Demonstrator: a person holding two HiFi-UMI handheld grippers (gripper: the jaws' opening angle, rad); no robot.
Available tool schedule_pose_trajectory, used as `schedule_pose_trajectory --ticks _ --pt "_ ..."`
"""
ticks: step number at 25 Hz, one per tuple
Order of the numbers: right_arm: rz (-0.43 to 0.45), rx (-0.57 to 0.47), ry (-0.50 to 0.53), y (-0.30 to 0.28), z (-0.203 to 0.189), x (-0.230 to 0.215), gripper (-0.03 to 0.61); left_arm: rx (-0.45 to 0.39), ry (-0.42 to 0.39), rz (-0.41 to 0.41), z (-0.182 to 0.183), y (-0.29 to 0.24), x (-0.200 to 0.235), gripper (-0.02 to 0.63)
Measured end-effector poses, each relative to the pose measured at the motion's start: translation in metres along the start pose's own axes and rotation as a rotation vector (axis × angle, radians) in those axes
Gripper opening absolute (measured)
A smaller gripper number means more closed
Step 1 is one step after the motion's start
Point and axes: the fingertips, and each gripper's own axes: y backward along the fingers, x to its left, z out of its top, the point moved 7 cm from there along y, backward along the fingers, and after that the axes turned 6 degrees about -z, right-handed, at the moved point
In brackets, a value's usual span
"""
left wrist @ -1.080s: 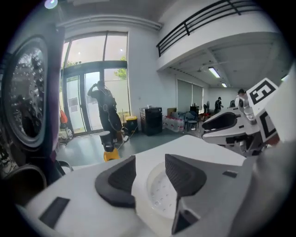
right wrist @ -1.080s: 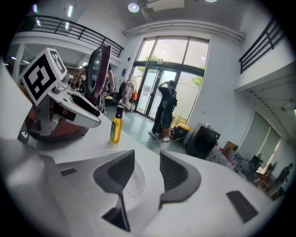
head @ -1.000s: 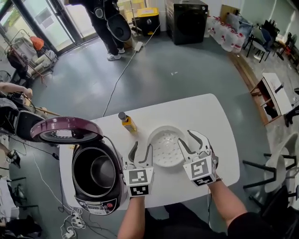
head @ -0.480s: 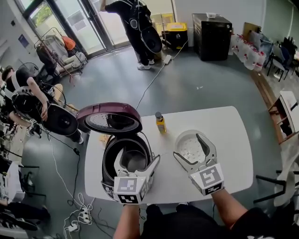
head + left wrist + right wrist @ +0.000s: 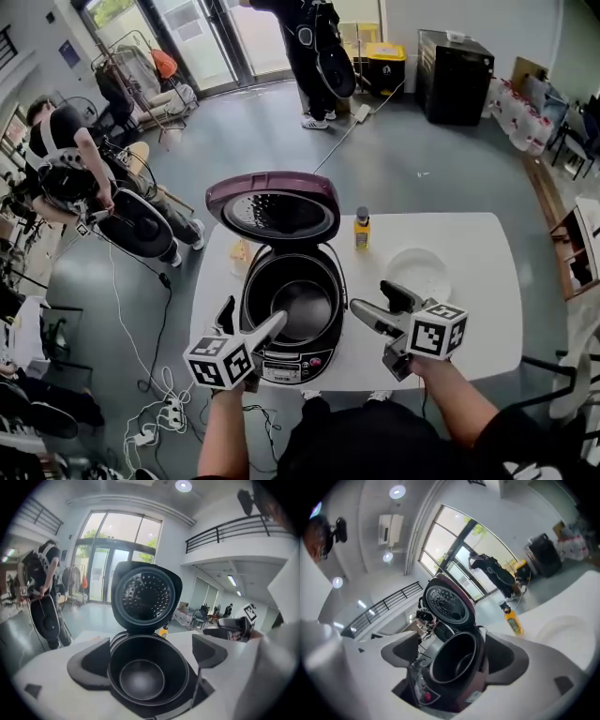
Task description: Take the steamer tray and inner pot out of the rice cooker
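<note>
The purple rice cooker (image 5: 291, 323) stands open on the white table (image 5: 478, 319), lid (image 5: 274, 206) tipped back. Its dark inner pot (image 5: 302, 309) sits inside, also shown in the left gripper view (image 5: 143, 679) and the right gripper view (image 5: 452, 660). The white steamer tray (image 5: 419, 272) lies on the table to the cooker's right. My left gripper (image 5: 251, 321) is open at the cooker's front left, apart from it. My right gripper (image 5: 377, 302) is open at its right side. Both sets of jaws have just been opening; neither holds anything.
A yellow bottle (image 5: 362, 230) stands behind the cooker on the right. A small yellowish thing (image 5: 239, 253) lies left of the lid. A person (image 5: 70, 173) with gear sits at the left, another (image 5: 314, 37) stands at the back. Cables (image 5: 164, 412) trail below the table's left edge.
Both grippers have left the steamer tray on the table and swung left to the open cooker, their jaws wider. The head view has turned left with them.
</note>
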Motion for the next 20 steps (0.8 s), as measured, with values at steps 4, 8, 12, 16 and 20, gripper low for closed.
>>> schedule_pose_trajectory --ticks 4,8,12,16,20 --pt "0.079 0.064 -0.275 -0.016 -0.015 0.002 0.423 0.005 0.166 -0.083 -0.005 0.013 0.048 0.514" --pt "0.076 0.099 -0.393 -0.027 -0.028 0.004 0.422 0.012 0.388 -0.219 -0.021 0.009 0.081 0.502" --pt "0.129 0.125 -0.443 -0.043 -0.035 0.013 0.422 0.038 0.557 -0.327 -0.034 0.004 0.105 0.495" --pt "0.116 0.172 -0.459 -0.052 -0.046 0.005 0.417 0.059 0.689 -0.417 -0.045 -0.006 0.115 0.472" --pt "0.115 0.185 -0.552 -0.055 -0.053 -0.005 0.416 0.085 0.791 -0.523 -0.051 -0.021 0.114 0.472"
